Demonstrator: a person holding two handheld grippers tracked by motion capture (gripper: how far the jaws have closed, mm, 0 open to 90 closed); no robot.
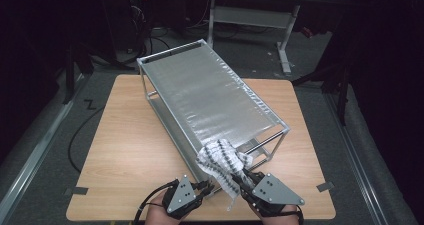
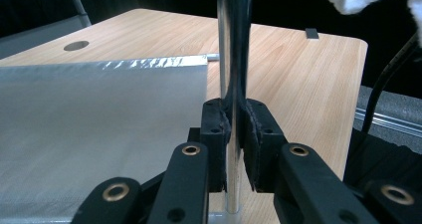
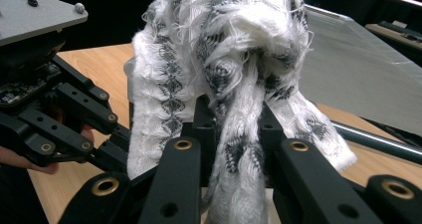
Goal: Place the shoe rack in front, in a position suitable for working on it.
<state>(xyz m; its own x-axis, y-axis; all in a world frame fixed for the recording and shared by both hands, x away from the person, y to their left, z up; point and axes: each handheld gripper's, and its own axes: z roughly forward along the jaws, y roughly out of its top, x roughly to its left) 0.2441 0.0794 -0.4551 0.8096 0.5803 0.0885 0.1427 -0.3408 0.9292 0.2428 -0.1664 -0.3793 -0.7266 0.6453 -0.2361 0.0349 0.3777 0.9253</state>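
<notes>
A metal rack (image 1: 210, 92) with a silver mesh top lies diagonally across the wooden table (image 1: 130, 150). A white cloth with a dark pattern (image 1: 222, 160) is draped over the rack's near corner. My right gripper (image 1: 245, 177) is shut on a bunched fold of this cloth (image 3: 234, 59), which hangs between its jaws (image 3: 234, 129). My left gripper (image 1: 202, 187) sits just left of that corner. In the left gripper view its jaws (image 2: 237, 129) are shut on the rack's upright chrome post (image 2: 233, 45), beside the lower mesh shelf (image 2: 89, 124).
Bare tabletop lies left of the rack and along the right edge (image 1: 300, 135). Grey tape marks sit at the near corners (image 1: 76, 190) (image 1: 325, 186). A cable hole (image 2: 75, 46) is in the tabletop. Another desk frame (image 1: 285, 30) and floor cables (image 1: 80, 130) lie beyond.
</notes>
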